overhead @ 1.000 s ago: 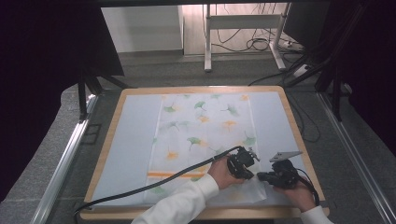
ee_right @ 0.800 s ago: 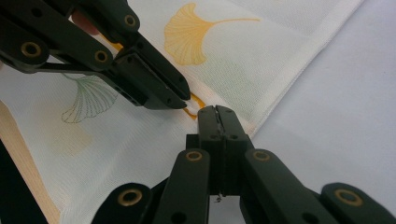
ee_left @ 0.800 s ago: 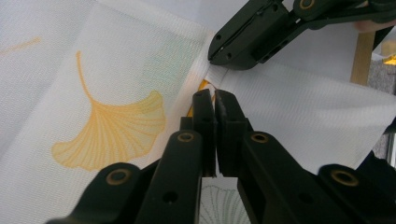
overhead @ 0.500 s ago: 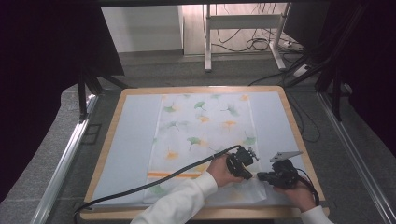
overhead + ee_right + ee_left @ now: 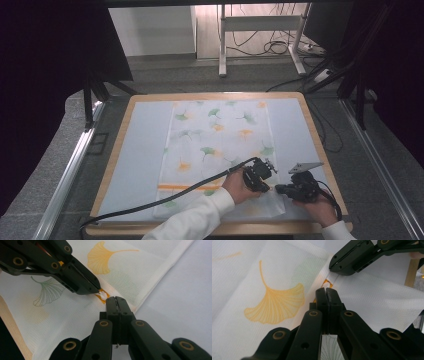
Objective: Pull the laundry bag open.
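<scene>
Item: white cloth (image 5: pixel 220 150), printed with ginkgo leaves in orange and green, one orange stripe across near the close end. Spread flat on pale blue mat (image 5: pixel 140 150) within wood-rimmed table (image 5: pixel 111 165); lies at mid-table, long side running away from the person. No brand, label or legible writing seen on cloth, mat or tools.

Left gripper (image 5: pixel 263 176): held in left hand (image 5: pixel 235 186), sleeve white, black cable (image 5: pixel 150 202) trailing off toward near-left corner. Set over right edge of cloth, near the stripe. Jaws pressed together in left gripper view (image 5: pixel 326 293), tips meeting a raised fold of cloth hem; small orange mark of print just ahead of tips. Seen from right gripper view (image 5: pixel 96 290): tips pinching a white nub of the hem.

Right gripper (image 5: pixel 280 189): held in right hand (image 5: pixel 320 210), grey three-cornered plate (image 5: pixel 305 165) on top. Just beside left gripper, tips nearly meeting it. Jaws closed in right gripper view (image 5: pixel 116 300), resting at hemmed edge of cloth; pinching same fold in left gripper view (image 5: pixel 332 267).

Orange ginkgo leaf (image 5: pixel 277 305) beside the pinch.
</scene>
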Demonstrator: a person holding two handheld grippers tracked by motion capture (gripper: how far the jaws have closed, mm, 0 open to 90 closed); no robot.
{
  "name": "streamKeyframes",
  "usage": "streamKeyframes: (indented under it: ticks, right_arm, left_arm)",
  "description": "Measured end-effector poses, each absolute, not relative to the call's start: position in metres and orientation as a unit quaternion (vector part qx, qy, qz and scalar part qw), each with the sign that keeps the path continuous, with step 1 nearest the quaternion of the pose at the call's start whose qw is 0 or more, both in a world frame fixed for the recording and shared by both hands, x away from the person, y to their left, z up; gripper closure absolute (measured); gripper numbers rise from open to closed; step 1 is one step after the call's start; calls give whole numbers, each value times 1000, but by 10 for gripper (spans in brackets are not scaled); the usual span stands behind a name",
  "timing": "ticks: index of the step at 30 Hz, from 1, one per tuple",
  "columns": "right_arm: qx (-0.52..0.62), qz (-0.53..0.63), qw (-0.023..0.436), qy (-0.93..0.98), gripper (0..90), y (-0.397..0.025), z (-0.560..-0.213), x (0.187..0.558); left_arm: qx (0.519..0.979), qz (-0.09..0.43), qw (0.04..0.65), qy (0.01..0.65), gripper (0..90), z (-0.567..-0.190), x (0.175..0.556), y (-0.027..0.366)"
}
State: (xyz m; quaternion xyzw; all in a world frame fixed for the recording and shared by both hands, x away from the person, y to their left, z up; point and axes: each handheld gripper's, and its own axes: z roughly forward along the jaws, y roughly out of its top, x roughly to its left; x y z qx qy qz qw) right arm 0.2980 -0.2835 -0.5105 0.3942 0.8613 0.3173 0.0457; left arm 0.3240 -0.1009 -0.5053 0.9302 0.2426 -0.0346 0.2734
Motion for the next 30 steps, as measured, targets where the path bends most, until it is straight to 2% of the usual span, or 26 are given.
streamKeyframes:
  ticks: [7,13,19,30]
  right_arm:
    - [392,317,48,862,898,-283,-511,298]
    - [392,318,46,862,898,-284,-511,298]
    - [393,318,46,862,898,-284,-511,298]
    - [394,319,46,861,898,-284,-511,298]
  left_arm:
    - [921,-54,285,260,900,-508,326,-86]
    - [931,-29,263,250,900,-505,322,-71]
    - [922,-37,275,269,900,-508,321,-51]
    - [915,-18,278,292,900,-509,318,-8]
